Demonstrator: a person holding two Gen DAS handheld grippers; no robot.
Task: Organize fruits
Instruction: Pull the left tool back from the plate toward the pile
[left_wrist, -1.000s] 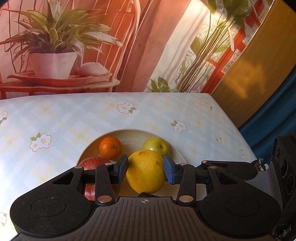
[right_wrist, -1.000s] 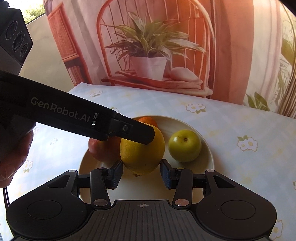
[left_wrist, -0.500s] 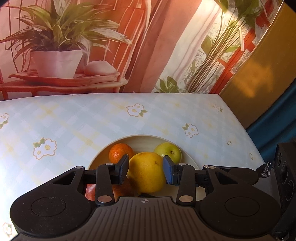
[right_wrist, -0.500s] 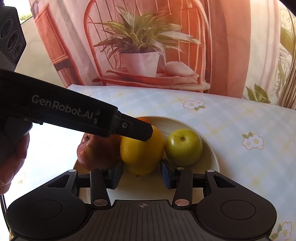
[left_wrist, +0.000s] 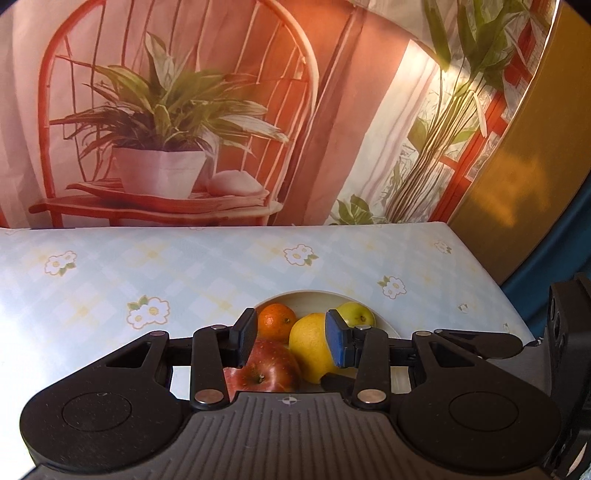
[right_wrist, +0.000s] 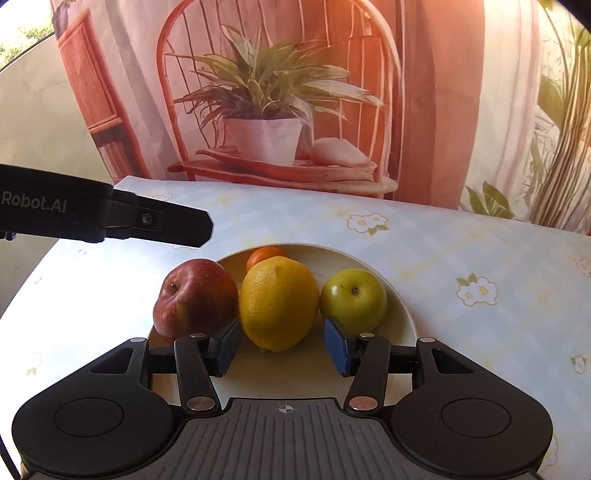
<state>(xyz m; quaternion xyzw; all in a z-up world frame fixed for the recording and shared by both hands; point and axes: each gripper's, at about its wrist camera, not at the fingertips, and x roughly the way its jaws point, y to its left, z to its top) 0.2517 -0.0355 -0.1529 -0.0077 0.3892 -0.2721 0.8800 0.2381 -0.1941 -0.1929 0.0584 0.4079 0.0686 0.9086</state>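
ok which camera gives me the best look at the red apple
The right wrist view. There the red apple shows almost whole, at the plate's left edge beside the lemon. In the left wrist view the apple is partly hidden behind the left tool's finger and body.

Both wrist views look low and forward across the table toward the backdrop; each sits close behind the plate (right_wrist: 402, 306) of fruit, which both share.

Red apple (right_wrist: 195, 295), yellow lemon (right_wrist: 279, 302), green apple (right_wrist: 352, 299), orange mandarin (left_wrist: 276, 320); cream plate (right_wrist: 400, 306); pale-blue floral tablecloth (right_wrist: 461, 243).
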